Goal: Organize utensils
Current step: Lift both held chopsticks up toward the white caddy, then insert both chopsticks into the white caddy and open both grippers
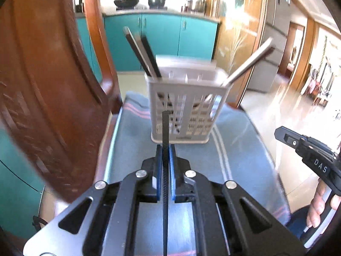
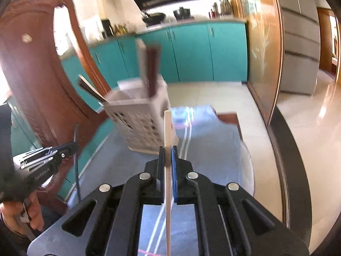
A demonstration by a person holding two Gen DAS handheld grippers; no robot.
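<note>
A pale grey slotted utensil holder [image 1: 180, 106] stands upright on a blue cloth [image 1: 234, 155] with thin white and pink stripes, spread over the table top. It already holds several utensils: dark flat sticks [image 1: 141, 52] lean out of its left compartment towards the wooden chair, and a grey metal handle [image 1: 248, 63] slants out of its right side. From the right wrist camera the same holder [image 2: 140, 125] looks tilted and blurred, with a dark reddish stick [image 2: 153, 70] standing up in it.

In front of the holder, the left gripper [image 1: 165, 166] has its blue pads pressed together on a thin black chopstick [image 1: 165, 128], which runs straight between the fingers and reaches up across the holder's front wall in the picture. Whether it touches the holder cannot be told. The right gripper [image 2: 168, 166] pinches a pale, cream-coloured chopstick [image 2: 167, 132] in the same way, the stick standing nearly upright between its blue pads and above the cloth, just beside the holder in view.

Each gripper shows in the other's camera, held by a hand [image 1: 319, 202] at its handle. A carved red-brown wooden chair back [image 1: 49, 89] rises to the left of the table. Beyond are teal kitchen cabinets [image 1: 162, 36], a counter with black pans [image 1: 126, 1], and a glossy pale floor.
</note>
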